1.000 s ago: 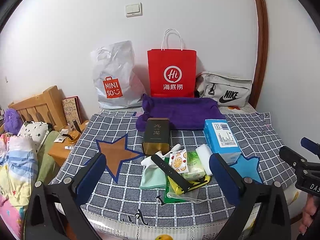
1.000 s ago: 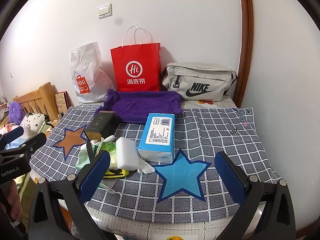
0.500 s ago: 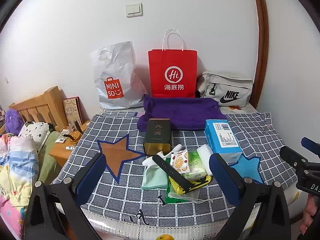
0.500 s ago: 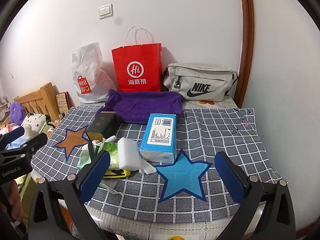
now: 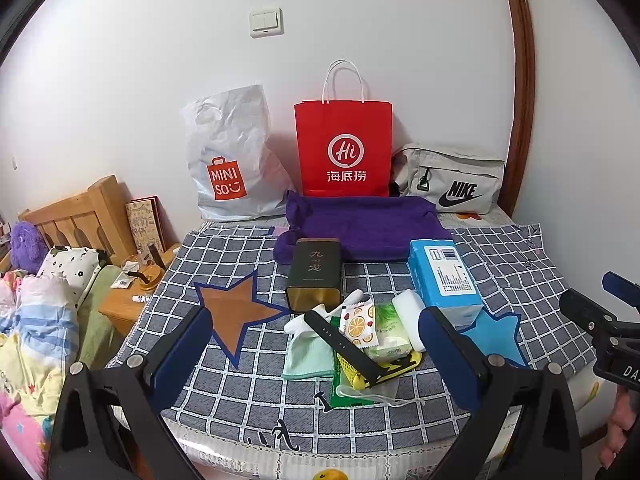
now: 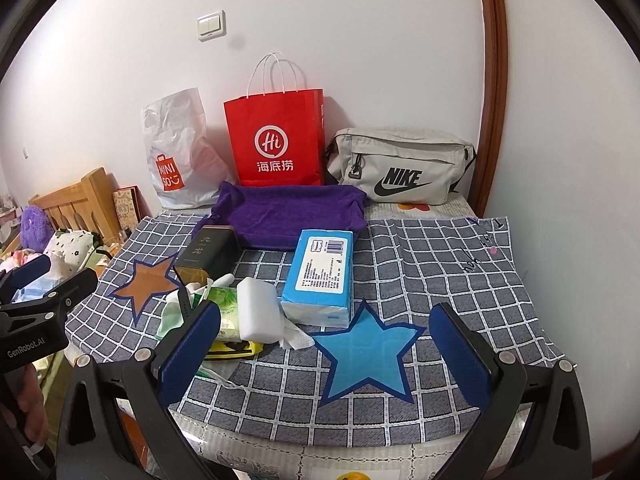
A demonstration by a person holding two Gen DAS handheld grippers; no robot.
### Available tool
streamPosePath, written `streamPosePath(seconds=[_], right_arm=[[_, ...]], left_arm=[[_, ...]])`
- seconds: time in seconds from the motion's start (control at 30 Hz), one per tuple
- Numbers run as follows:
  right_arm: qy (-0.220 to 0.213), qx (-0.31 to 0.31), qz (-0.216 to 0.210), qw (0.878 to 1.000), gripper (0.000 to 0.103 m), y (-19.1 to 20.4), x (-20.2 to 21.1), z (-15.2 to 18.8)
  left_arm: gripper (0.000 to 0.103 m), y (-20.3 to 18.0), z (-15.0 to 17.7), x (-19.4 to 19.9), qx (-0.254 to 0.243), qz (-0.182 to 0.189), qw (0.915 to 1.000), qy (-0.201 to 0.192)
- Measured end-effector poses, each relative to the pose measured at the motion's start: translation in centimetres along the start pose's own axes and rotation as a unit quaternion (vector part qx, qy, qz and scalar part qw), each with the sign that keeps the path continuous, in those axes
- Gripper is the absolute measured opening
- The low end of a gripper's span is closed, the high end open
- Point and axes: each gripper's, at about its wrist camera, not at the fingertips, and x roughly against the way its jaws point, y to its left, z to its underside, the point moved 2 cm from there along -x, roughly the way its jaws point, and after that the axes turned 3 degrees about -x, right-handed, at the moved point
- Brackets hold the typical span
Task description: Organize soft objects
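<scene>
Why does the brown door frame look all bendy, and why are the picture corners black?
In both wrist views the fisheye lens curves straight things near the edges, so the door frame bows; the black corners are the lens's round rim. In the left wrist view the red bag glows slightly at its edges.

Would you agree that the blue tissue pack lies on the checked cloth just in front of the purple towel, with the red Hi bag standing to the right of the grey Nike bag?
Not quite: the red Hi bag stands left of the grey Nike bag, as the right wrist view shows. The blue tissue pack does lie on the checked cloth just in front of the purple towel.
</scene>
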Motion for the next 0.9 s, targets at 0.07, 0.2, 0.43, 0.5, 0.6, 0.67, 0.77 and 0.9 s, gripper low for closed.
streamPosePath(seconds=[0.07,0.2,0.43,0.5,0.6,0.67,0.77,0.9], right_arm=[[0.0,0.0,0.0,1.0,0.103,0.1,0.0,0.0],[-0.001,0.001,0.0,1.0,0.103,0.1,0.0,0.0],[0.0,0.002,-0.001,1.0,0.103,0.1,0.0,0.0],[-0.001,0.001,-0.001,1.0,0.103,0.0,-0.1,-0.1],[-0.001,-0.001,-0.003,1.0,0.103,-0.1,-0.2,0.0],[0.001,-0.002,-0.003,1.0,0.102,-0.3,-0.4,0.1],[0.006,-0.004,-0.007,1.0,0.103,-0.4,-1.1,0.2],[0.018,-0.006,-0.012,1.0,0.103,-0.4,-2.5,0.6]], left_arm=[[0.103,0.1,0.0,0.0,0.0,0.0,1.0,0.0],[0.103,-0.1,0.0,0.0,-0.001,0.0,1.0,0.0],[0.103,-0.3,-0.1,0.0,0.0,-0.001,1.0,-0.001],[0.103,-0.4,-0.1,0.0,0.003,0.0,1.0,-0.002],[0.103,-0.4,-0.2,-0.1,0.009,0.0,0.9999,-0.005],[0.103,-0.5,-0.2,-0.4,0.011,0.002,0.9999,-0.004],[0.103,-0.4,-0.1,-1.2,0.01,-0.001,0.9999,0.003],[0.103,0.2,0.5,-3.1,0.013,-0.008,0.9996,0.024]])
